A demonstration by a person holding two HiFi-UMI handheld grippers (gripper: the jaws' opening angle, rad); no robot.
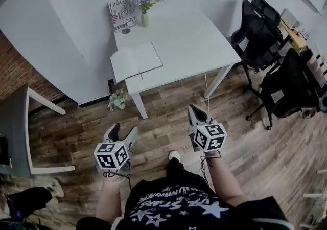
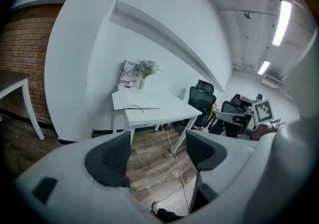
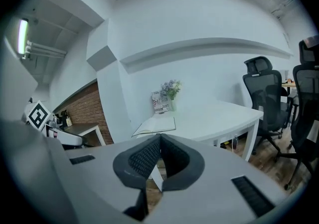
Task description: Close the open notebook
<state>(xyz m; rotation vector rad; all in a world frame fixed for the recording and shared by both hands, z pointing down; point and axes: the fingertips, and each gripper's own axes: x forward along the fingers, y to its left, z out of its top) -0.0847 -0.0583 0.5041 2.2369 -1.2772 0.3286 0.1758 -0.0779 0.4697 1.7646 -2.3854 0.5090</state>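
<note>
One notebook (image 1: pixel 136 61) open | one table (image 1: pixel 194 45) | left gripper (image 1: pixel 125 130) wide | right gripper (image 1: pixel 192 111) closed

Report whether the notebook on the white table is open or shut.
Open: the notebook lies spread flat, pages up, on the table's corner; its centre fold shows in the left gripper view.

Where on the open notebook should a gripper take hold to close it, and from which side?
Probably the outer left edge of the notebook, approached from the left side of the table. It lies flat and open at the near left corner, that edge about at the rim, so a jaw could slip under the cover and fold it over.
</note>
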